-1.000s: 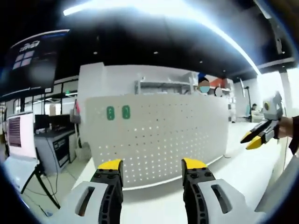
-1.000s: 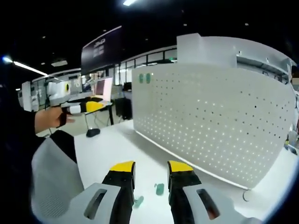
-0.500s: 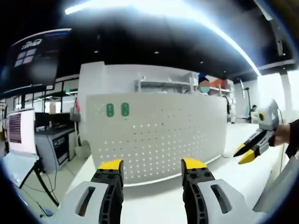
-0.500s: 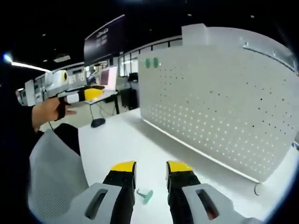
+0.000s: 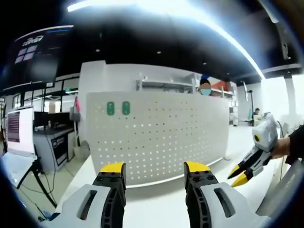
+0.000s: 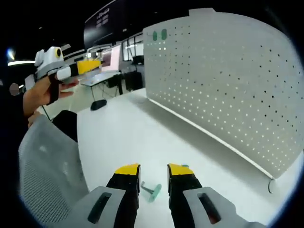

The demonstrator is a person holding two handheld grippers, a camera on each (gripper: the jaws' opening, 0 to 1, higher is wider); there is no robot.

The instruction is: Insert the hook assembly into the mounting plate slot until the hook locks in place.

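Left gripper view: left hand-held gripper [image 5: 155, 172] spread, empty, facing the pegboard [image 5: 156, 137]; right hand-held gripper [image 5: 242, 175] has dipped toward the counter [image 5: 156, 202].

Right gripper view: jaws spread, now straddling the green hook [image 6: 151, 191] lying on the counter; pickup looks imminent.

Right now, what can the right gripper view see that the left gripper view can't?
The right gripper view has a little green hook lying on the white table, just ahead of the open right claw. The left gripper view has a monitor far off to the side, past its open left claw. Both see the white pegboard with two green hooks already hung near its top corner.
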